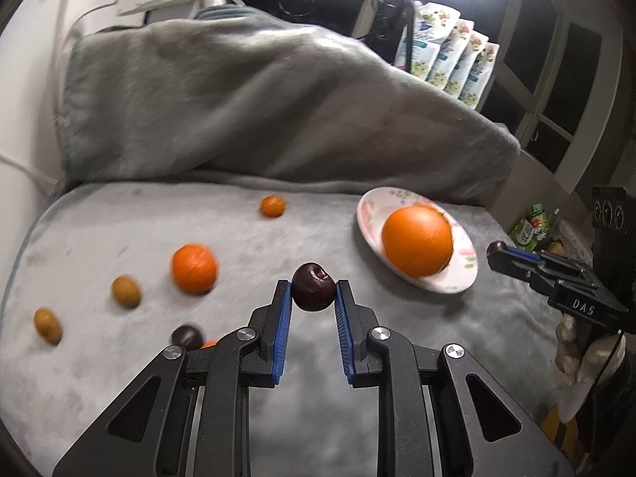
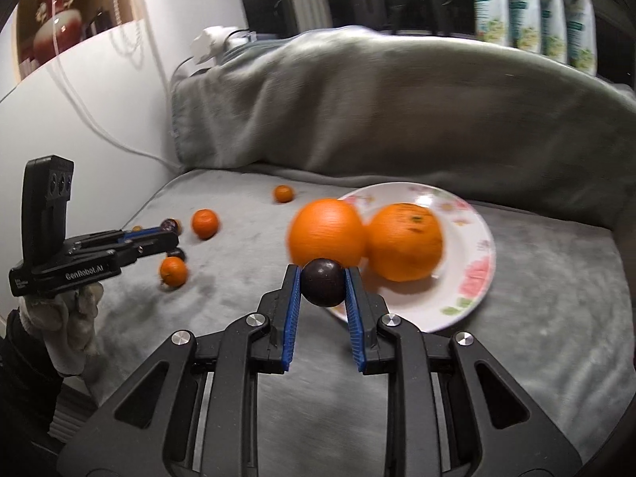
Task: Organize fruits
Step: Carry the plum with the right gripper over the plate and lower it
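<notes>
With each tongs set, left tongs [image 1: 314, 287] and right tongs [image 2: 322, 283], clamped on a round dark plum [image 1: 313, 287] above the blanket-covered cushion [image 1: 278, 234], a slackened pinch could roll it off near the plate [image 2: 483, 254] at the cushion's right edge.

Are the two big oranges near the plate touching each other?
Touching. In the right wrist view the left orange presses against the orange on the plate, no gap between them.

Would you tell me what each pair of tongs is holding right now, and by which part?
Each holds a dark plum by its sides: left tongs grip one plum, right tongs another plum.
</notes>
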### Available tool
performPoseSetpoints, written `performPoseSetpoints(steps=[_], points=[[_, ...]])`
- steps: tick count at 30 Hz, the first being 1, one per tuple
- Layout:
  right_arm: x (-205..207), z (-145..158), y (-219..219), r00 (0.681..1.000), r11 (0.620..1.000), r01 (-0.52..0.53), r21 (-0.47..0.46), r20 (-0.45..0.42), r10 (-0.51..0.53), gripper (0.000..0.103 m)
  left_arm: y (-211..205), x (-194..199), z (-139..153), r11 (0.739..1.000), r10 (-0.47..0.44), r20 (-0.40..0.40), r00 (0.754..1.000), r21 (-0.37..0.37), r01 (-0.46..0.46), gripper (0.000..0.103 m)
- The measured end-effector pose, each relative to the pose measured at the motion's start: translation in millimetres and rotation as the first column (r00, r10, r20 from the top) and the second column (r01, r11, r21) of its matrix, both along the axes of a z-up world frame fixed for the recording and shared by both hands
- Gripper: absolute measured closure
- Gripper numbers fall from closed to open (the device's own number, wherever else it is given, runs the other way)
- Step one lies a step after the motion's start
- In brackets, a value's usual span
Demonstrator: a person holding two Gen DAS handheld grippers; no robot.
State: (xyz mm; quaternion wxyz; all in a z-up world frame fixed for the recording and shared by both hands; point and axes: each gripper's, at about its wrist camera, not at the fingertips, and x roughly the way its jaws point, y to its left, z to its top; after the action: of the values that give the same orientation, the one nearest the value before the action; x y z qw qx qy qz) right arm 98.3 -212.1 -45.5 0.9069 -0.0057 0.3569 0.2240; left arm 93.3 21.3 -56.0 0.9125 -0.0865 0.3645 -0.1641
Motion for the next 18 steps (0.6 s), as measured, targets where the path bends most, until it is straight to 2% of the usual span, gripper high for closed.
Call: performPoseSetpoints(steps=[18], points=[[12.8, -10.8, -45.3, 0.996, 0.996, 0.085, 0.018, -0.007, -0.084, 0.08, -65.7, 51.2, 23.9, 0.994, -0.107, 0.041, 0.993, -0.008, 0.108, 0.083]])
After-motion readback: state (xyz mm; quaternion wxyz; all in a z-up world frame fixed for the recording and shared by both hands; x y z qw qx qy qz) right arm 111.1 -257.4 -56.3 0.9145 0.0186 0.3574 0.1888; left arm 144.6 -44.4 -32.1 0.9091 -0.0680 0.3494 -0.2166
